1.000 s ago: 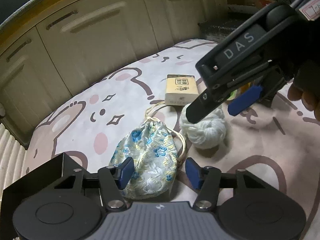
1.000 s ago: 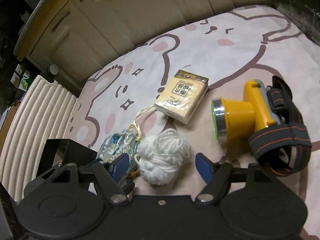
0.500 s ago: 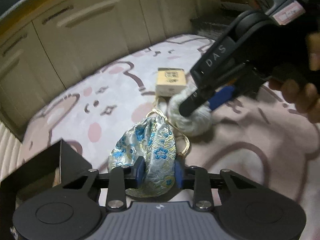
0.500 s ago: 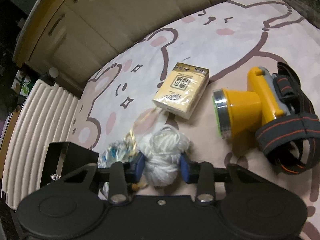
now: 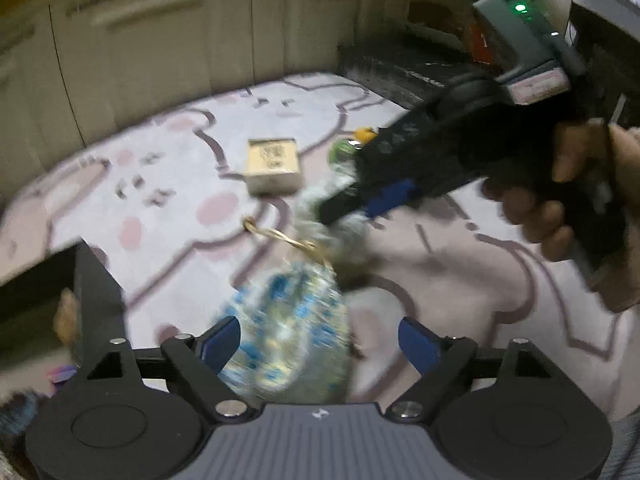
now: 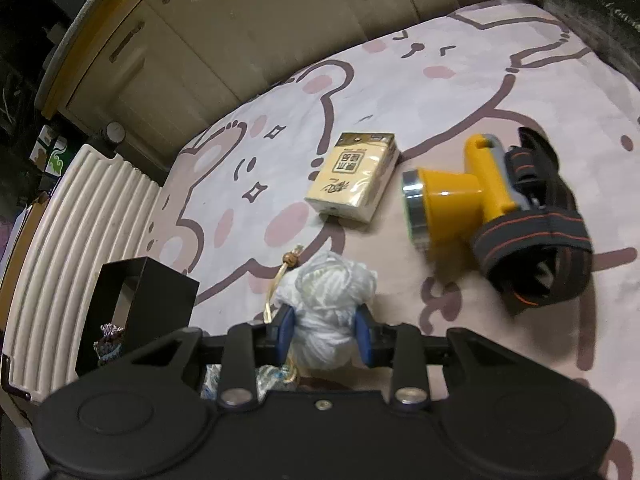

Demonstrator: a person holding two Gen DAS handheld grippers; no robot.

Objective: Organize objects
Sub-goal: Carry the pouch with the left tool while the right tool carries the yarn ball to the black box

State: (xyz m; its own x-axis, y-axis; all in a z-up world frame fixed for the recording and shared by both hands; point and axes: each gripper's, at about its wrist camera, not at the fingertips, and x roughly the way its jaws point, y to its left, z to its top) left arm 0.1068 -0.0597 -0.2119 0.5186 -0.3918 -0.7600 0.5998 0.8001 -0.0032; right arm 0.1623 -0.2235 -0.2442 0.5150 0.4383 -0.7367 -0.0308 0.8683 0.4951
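A soft bed cover (image 6: 440,92) with pink bears drawn on it carries all the things. A tan cupboard wall (image 6: 280,12) runs along its far edge, and a ribbed cream panel (image 6: 76,232) stands at its left edge.

Near the middle of the cover lies a yellow tissue pack (image 6: 354,178). Just to its right lies a yellow headlamp (image 6: 456,204) on its side, with its black and orange strap (image 6: 536,264) bunched up behind it. Nothing is on top of them.

At the near left edge stands a black box (image 6: 136,304), open at the top. Some mixed-color yarn (image 6: 109,340) shows inside it, but the rest of the inside is too dark to see.

The right gripper (image 6: 325,332) is squeezed tight on a white yarn ball (image 6: 330,308), and both blue pads press into its sides. A gold cord with a brown bead (image 6: 290,260) lies right beside the ball.

The left gripper (image 5: 320,340) has its blue fingers (image 5: 222,340) spread wide apart. A blue flowered pouch (image 5: 288,328) sits between them, very blurry. I cannot tell if the fingers touch it. Its gold cord (image 5: 288,240) runs up toward the ball and the right gripper, which a hand (image 5: 560,200) holds.
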